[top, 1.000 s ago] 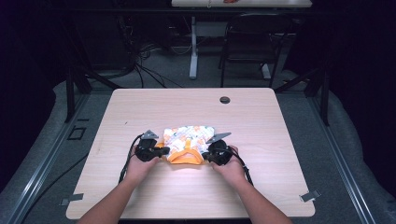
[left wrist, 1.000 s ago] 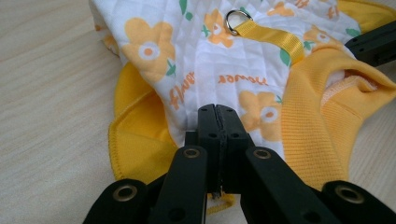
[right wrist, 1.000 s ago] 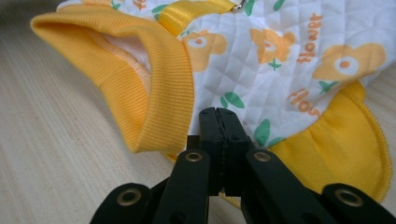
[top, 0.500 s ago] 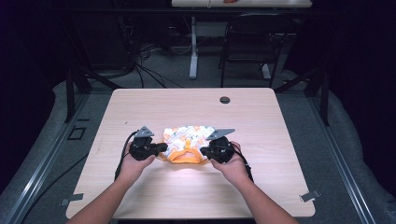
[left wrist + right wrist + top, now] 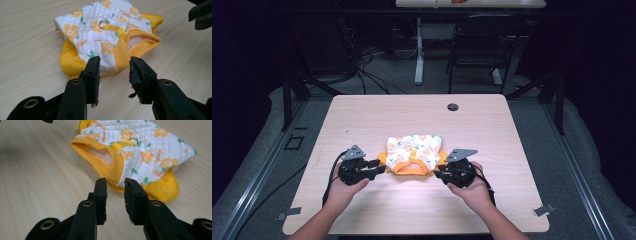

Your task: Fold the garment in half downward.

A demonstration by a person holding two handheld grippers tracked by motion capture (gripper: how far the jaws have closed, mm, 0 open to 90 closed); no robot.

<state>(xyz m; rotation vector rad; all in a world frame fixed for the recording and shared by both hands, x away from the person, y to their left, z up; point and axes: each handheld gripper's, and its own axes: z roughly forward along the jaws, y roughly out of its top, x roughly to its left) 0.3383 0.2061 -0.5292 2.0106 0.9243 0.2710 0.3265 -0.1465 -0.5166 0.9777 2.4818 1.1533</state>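
A small quilted pet vest (image 5: 414,154), white with orange flowers and yellow trim, lies flat near the middle of the wooden table (image 5: 362,115). My left gripper (image 5: 380,166) sits just off its left edge and my right gripper (image 5: 438,172) just off its right edge. Both have just been opening and nothing is between their jaws. In the left gripper view the vest (image 5: 107,37) lies just beyond the open left gripper (image 5: 113,66), with a metal ring on its yellow strap. In the right gripper view the vest (image 5: 140,152) lies past the open right gripper (image 5: 115,185).
A dark round grommet (image 5: 453,107) sits near the table's far edge. Cables trail from both grippers toward the front edge. Beyond the table are chair and desk legs on a grey floor.
Both grippers let go of the vest's bottom corners and drew back outward to either side. The vest now lies flat on the table.
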